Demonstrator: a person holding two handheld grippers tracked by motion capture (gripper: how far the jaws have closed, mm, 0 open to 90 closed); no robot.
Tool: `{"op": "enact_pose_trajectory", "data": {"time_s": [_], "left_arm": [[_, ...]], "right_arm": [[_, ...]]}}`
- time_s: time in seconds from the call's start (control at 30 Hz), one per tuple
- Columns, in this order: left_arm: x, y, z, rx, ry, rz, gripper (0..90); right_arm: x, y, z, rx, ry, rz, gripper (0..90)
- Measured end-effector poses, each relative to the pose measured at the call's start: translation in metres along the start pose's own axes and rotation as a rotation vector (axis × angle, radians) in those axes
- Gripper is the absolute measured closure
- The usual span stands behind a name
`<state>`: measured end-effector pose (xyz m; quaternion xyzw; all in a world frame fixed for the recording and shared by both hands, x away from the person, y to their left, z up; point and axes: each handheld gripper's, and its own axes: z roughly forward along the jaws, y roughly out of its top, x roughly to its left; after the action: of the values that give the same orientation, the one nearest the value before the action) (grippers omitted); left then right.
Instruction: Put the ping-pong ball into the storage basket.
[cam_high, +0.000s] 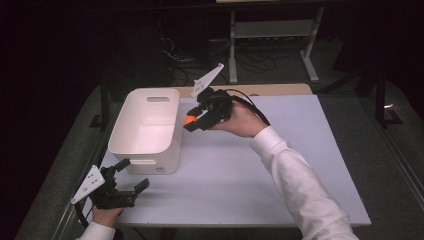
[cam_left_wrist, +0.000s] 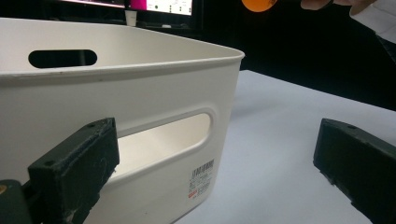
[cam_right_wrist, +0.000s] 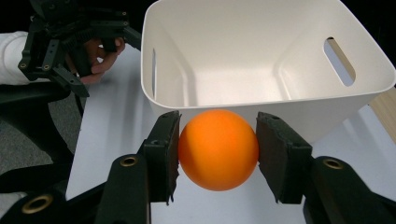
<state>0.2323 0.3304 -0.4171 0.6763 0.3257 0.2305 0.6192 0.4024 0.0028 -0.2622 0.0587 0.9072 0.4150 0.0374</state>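
An orange ball (cam_right_wrist: 218, 149) is clamped between the two black pads of my right gripper (cam_right_wrist: 217, 151), which is shut on it. In the high view that right gripper (cam_high: 192, 123) holds the orange ball (cam_high: 189, 120) in the air just beside the right wall of the white bin (cam_high: 146, 131), above the table. The bin (cam_right_wrist: 261, 56) is empty inside. My left gripper (cam_high: 131, 175) rests near the table's front left corner with its jaws wide apart and nothing between them. Its view looks at the bin's near wall (cam_left_wrist: 116, 116), and the ball (cam_left_wrist: 259, 4) shows at the top edge.
The white table top (cam_high: 260, 165) spreads to the right of the bin. A white-sleeved forearm (cam_high: 300, 185) crosses it from the bottom right. Beyond the table's far edge stand a metal frame (cam_high: 272, 35) and cables on a dark floor.
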Motion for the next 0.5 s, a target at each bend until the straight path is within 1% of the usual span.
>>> {"op": "enact_pose_trajectory", "data": {"time_s": [0.13,0.23,0.5], "left_arm": [[0.0,0.0,0.0,-0.004,-0.001,-0.005,0.0],[0.0,0.0,0.0,-0.004,-0.001,-0.005,0.0],[0.0,0.0,-0.001,-0.005,-0.002,-0.001,0.0]], "right_arm": [[0.0,0.003,0.002,-0.009,0.0,0.0,50.0],[0.001,0.007,0.006,-0.008,0.009,-0.008,50.0],[0.001,0.014,0.007,-0.009,0.002,-0.013,50.0]]}}
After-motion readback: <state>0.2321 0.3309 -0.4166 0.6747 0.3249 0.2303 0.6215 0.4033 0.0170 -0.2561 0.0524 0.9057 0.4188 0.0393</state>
